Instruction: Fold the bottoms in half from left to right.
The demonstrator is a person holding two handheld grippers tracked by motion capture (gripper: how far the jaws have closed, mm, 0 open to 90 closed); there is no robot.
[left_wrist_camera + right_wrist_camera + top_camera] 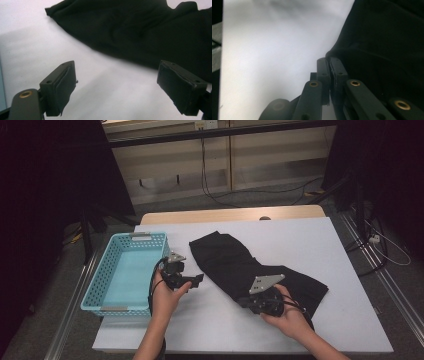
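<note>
Item: black garment [245, 265] — a dark, soft cloth laid loosely across the middle of the white table [310, 240], running from the upper centre of the high view down to the lower right. In the left gripper view it is seen along the top and right of the frame [140, 32]; in the right gripper view it takes up the right half [384, 45].

Handling, as judged: light, limp and without stiffness; it is expected to drape and sag when lifted, and to bunch rather than slide. No fragility is suggested. An edge or corner is the best place to be taken hold of, since a pinch in the flat middle may gather more than one layer.

Right gripper [250, 301], lower centre-right of the high view: jaws brought together at the near edge of the garment [329, 63], and a fold of cloth appears to be pinched there.

Left gripper [197, 280], centre-left: jaws held wide, nothing between them, the cloth edge lying just beyond the pads [62, 82].

Also present — a light blue basket [107, 270], left of frame, nothing seen in it.
</note>
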